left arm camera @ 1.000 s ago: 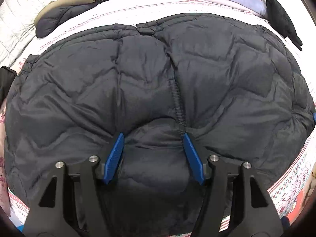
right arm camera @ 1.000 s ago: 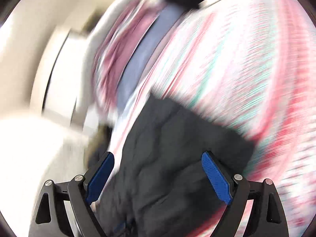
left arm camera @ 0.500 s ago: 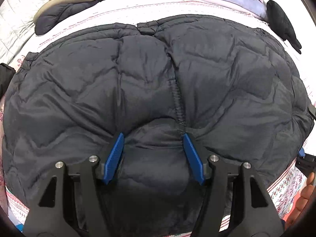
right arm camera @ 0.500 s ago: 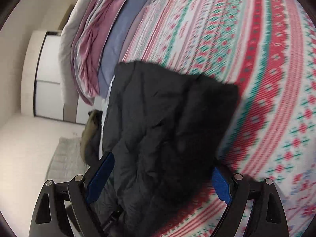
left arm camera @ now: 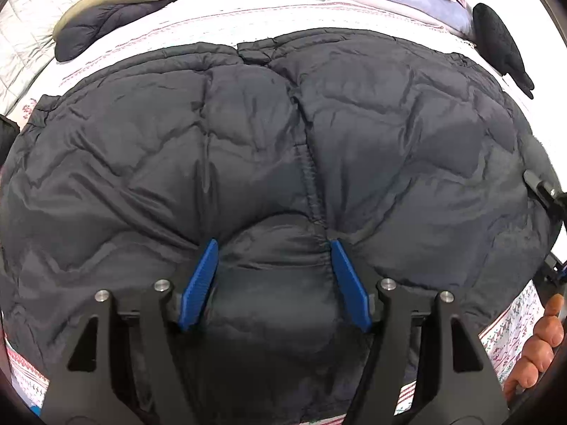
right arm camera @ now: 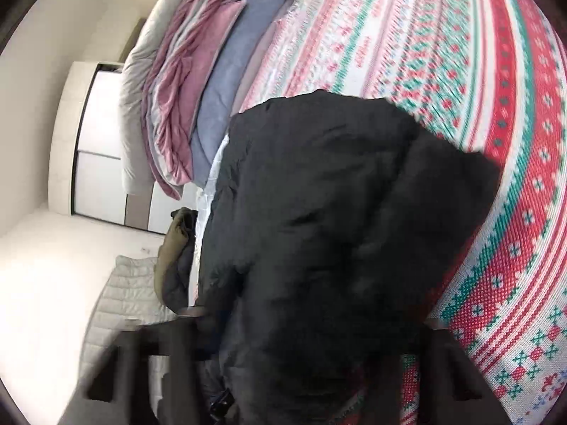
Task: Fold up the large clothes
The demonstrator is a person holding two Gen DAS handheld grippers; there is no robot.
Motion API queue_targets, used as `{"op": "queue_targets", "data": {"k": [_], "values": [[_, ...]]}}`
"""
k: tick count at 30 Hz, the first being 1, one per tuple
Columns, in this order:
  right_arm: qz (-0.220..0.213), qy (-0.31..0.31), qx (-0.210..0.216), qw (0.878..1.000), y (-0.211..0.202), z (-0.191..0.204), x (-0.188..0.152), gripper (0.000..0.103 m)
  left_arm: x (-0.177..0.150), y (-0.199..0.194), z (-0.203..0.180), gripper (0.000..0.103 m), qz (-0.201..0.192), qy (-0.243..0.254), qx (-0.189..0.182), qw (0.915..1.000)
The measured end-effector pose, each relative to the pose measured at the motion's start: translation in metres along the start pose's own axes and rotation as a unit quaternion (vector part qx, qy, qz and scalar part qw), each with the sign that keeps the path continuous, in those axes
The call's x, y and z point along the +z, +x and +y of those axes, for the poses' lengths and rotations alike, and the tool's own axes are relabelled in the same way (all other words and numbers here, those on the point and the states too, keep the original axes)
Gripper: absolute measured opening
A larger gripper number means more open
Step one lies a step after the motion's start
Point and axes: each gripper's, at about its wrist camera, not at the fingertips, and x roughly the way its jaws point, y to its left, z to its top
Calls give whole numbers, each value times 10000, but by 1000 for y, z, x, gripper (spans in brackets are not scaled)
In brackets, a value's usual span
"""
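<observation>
A large black quilted down jacket (left arm camera: pixel 354 134) lies spread on the bed, filling the left wrist view. My left gripper (left arm camera: pixel 273 244) points steeply down on its near middle; the blue pads (left arm camera: pixel 200 279) pinch a puffed fold beside the centre seam, and the jaws are easing slightly apart. In the right wrist view the jacket's outer corner (right arm camera: pixel 336 212) drapes over my right gripper (right arm camera: pixel 308 322). Its jaws are closing, blurred by motion, with the fabric bunched between them and hiding the pads.
The red, green and white patterned bedcover (right arm camera: pixel 496 141) lies under the jacket. Folded pink, blue and grey bedding (right arm camera: pixel 198 81) is stacked at the far end. An olive and dark jacket (left arm camera: pixel 106 10) and a black garment (left arm camera: pixel 503 46) lie nearby. A person's hand (left arm camera: pixel 542 347) shows at the right.
The right gripper's jaws have come in on the jacket's corner, and their blue pads are now hidden by fabric. The left gripper has stayed put on its fold.
</observation>
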Motion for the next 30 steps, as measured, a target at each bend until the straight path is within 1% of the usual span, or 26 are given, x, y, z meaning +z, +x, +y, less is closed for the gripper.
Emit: {"op": "queue_targets", "data": {"k": [2,4,6,8,9,11,13,15,17,19,20,22,24,26,28,30], "values": [[-99,-220,-37,9997,-7,8,-2,22,0,0,0,67,3,-17,-65,10000],[-286,-622,-223,9974,-15,23,-5,18,0,-1,1,67,1,-9,-138,9999],[-496,-1124,-354,9918,-22,43,-11,17,0,-2,2,67,-19,16,-208,9998],[-799,-1842,-474,9785,-29,73,-24,17,1,-1,5,67,-17,-5,-288,9996],[-914,-2199,-432,9703,-33,88,-32,17,1,0,6,67,-7,-19,-312,9995],[-1057,-2817,-212,9534,-38,115,-48,17,2,1,8,68,2,-54,-364,9993],[-1135,-3194,-71,9408,-41,134,-61,17,2,1,9,68,2,-30,-370,9993],[-1116,-3206,11,9406,-40,138,-64,17,3,1,8,68,17,28,-377,9993],[-1093,-3105,18,9443,-39,134,-60,17,4,-3,10,68,23,50,-463,9989],[-1015,-2868,98,9526,-39,125,-52,17,7,-8,16,68,34,-9,-644,9979],[-978,-2739,132,9567,-41,121,-48,17,10,-14,22,68,-12,-101,-770,9970],[-933,-2554,163,9622,-44,111,-41,17,14,-25,32,68,-182,-279,-884,9955],[-930,-2443,171,9651,-43,105,-36,17,21,-34,45,68,-389,-433,-833,9948],[-946,-2392,158,9662,-42,104,-34,17,25,-39,55,68,-587,-526,-569,9953],[-958,-2391,145,9661,-41,104,-35,17,30,-35,59,68,-592,-488,-365,9964],[-967,-2414,135,9655,-41,105,-36,17,42,-27,57,68,-548,-436,-402,9967]]}}
